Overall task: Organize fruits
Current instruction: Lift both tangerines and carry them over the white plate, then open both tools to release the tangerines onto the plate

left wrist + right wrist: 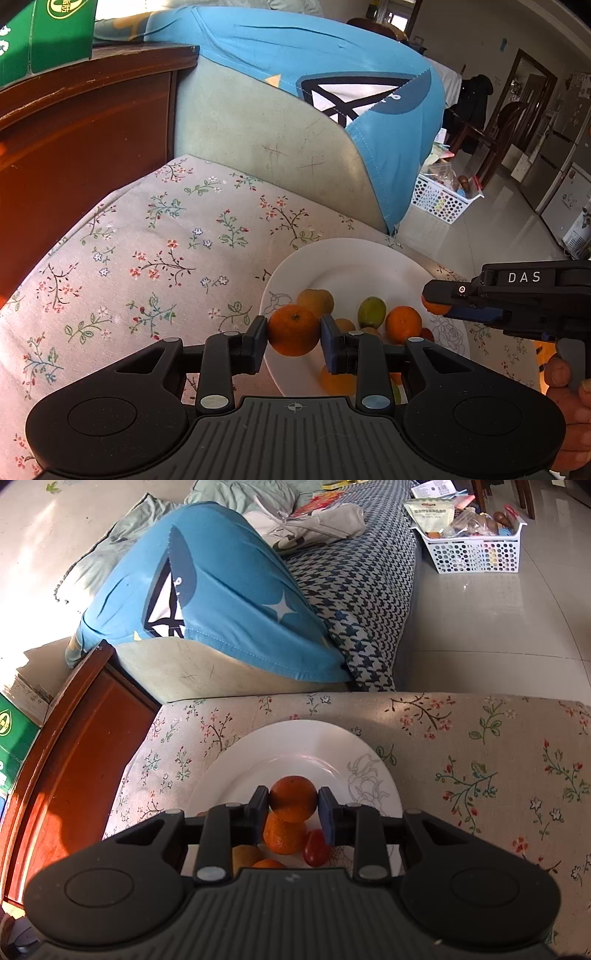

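Fingers of my left gripper point(294, 334) clamp one tangerine point(293, 329); my right gripper point(293, 799) clamps another tangerine point(293, 797). Both hang just above the white plate point(295, 742) of fruit, directly below.

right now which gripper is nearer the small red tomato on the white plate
Right. The right gripper sits just over the small red tomato; the left gripper is farther off, across the white plate.

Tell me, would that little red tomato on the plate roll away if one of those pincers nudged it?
Probably. The red tomato looks smooth, glossy and oval, so it would likely roll or slip. The orange beside it and the white plate with its raised rim might stop it. It probably bruises easily.
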